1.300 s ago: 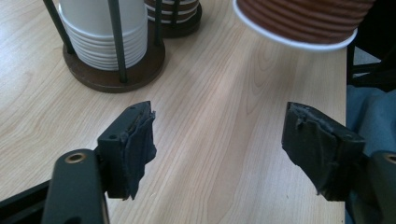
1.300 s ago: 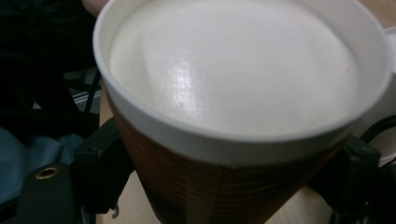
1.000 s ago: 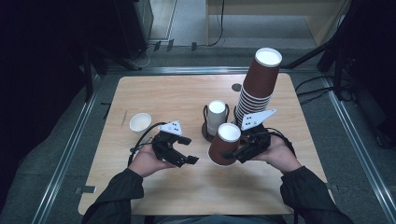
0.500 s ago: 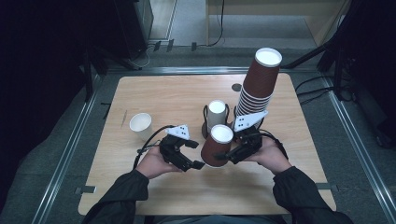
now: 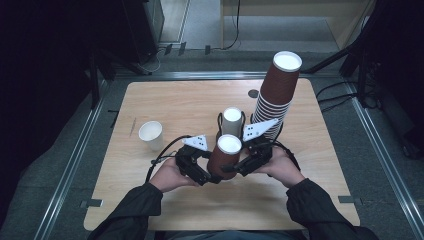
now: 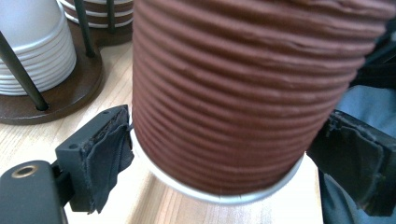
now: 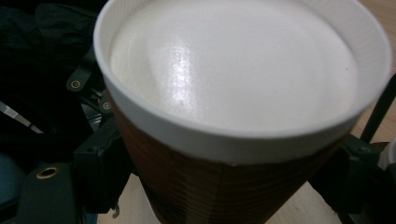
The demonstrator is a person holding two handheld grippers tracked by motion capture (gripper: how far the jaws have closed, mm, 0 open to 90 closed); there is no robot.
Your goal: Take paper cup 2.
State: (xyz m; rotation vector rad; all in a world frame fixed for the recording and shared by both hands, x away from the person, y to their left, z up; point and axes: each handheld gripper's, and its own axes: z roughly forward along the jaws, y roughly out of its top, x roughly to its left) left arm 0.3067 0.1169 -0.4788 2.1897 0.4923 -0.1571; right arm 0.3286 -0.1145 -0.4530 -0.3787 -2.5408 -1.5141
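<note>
A brown ribbed paper cup [image 5: 223, 159] hangs tilted over the table's near middle, its white end facing up. My right gripper [image 5: 235, 167] is shut on its side; in the right gripper view the cup [image 7: 233, 116] sits between both jaws of the right gripper [image 7: 229, 182]. My left gripper [image 5: 212, 177] reaches in from the left. In the left gripper view its jaws straddle the cup's lower white-edged end [image 6: 243, 116]. They have just been opening, and the right pad [image 6: 355, 158] stands slightly off the cup.
A tall stack of brown cups [image 5: 277, 95] rises right of centre. Just behind my hands is a wooden holder with black rods holding white cups [image 5: 232, 117]. A single white cup [image 5: 150, 134] stands on the wooden table [image 5: 310, 200] at the left.
The right gripper has carried the brown cup left and slightly down. The left gripper has closed in from the left, and its jaws now sit around the cup's lower end.
</note>
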